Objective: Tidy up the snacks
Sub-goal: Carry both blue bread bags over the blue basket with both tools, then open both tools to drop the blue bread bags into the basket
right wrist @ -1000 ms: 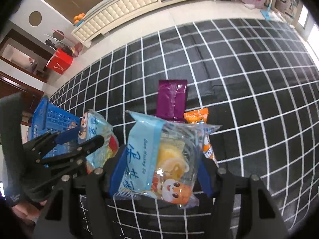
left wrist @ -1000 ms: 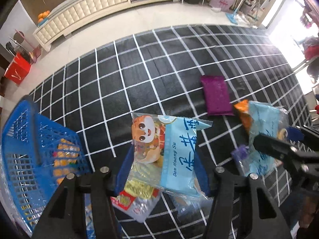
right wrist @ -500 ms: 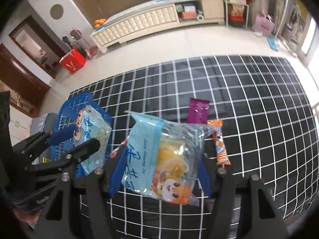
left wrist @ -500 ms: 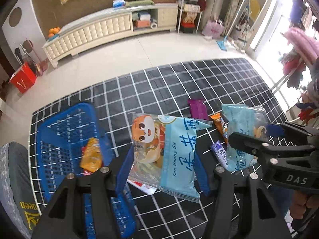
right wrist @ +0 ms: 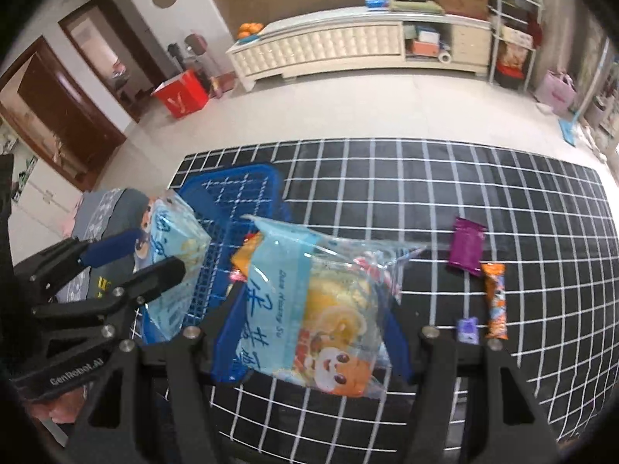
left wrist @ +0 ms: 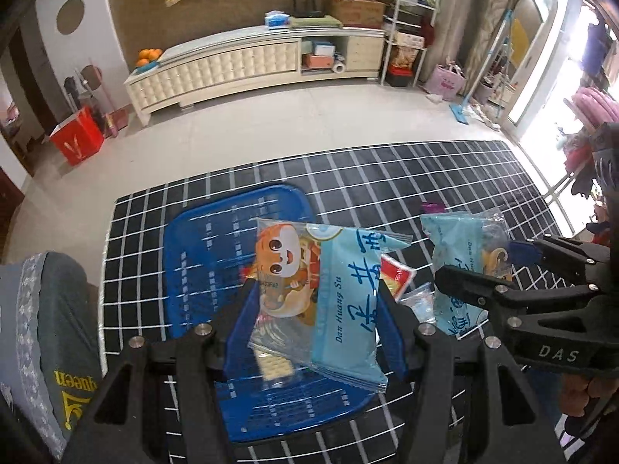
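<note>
Now two light-blue snack packets are being held above the blue basket (left wrist: 201, 239) on the checkered rug (right wrist: 425, 178), one packet (left wrist: 321, 301) clamped in the left gripper (left wrist: 321, 332) jaws, the other packet (right wrist: 313, 317) clamped in the right gripper (right wrist: 309, 344) jaws.

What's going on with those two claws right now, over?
Left claw, right claw each clamp a light-blue plastic snack bag. Blue plastic basket below. Nothing blocking.

Cream cabinet (left wrist: 251, 65), red bag (left wrist: 77, 141), checked rug (left wrist: 425, 178)
</note>
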`<state>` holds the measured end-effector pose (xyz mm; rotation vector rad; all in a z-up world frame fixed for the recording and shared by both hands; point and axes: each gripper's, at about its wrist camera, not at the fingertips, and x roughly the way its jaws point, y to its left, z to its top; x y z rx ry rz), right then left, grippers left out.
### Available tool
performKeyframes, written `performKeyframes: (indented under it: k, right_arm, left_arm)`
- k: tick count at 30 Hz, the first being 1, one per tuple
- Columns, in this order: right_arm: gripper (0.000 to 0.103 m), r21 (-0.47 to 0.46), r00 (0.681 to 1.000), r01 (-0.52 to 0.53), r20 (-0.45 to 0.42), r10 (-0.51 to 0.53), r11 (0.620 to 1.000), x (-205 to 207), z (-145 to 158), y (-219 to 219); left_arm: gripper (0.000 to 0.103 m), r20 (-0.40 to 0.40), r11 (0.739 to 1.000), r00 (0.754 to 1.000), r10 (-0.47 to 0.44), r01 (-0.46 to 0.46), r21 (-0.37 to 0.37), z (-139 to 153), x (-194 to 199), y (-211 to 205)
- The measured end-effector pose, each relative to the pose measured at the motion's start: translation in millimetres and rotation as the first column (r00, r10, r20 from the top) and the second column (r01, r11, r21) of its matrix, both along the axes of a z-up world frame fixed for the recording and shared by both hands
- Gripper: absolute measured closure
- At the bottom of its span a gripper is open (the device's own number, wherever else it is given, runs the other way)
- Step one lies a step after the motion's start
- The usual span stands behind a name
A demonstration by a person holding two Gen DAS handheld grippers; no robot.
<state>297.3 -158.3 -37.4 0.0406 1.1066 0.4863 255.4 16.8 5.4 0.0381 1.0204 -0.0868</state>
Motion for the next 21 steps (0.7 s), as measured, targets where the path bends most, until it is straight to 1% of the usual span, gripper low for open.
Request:
performKeyframes:
  k: [4, 9, 16, 18, 21]
  right_arm:
    - [0.035, -0.005, 0.999, -0.027, -0.020, 0.027, 1.000, 6, -9, 27]
    - [0.035, -0.020, 0.996, -0.077, -0.035, 0.076, 0.997, 6, -19, 57]
    - [0.035, -0.038, 0.992, -0.116, -0.062, 0.113, 0.993, -3, -37, 78]
    - [0.035, -0.041, 0.990, -0.121, -0.074, 0.118, 0.992, -5, -41, 79]
    - [0.035, -0.049, 0.990, -0.129, -0.071, 0.126, 0.990, -13, -42, 82]
  left_arm:
    - [0.047, -0.012, 0.999, 0.999, 0.037, -0.037, -0.012, -7, -4, 25]
    - [0.047, -0.053, 0.998, 0.996, 0.065, -0.066, -0.012, -27, -6, 51]
    - [0.047, -0.116, 0.995, 0.990, 0.086, -0.090, -0.031, -55, -17, 66]
    - [0.046, -0.143, 0.996, 0.987, 0.072, -0.080, -0.046, -64, -22, 66]
    - [0.045, -0.155, 0.996, 0.986, 0.066, -0.073, -0.042, -74, -29, 63]
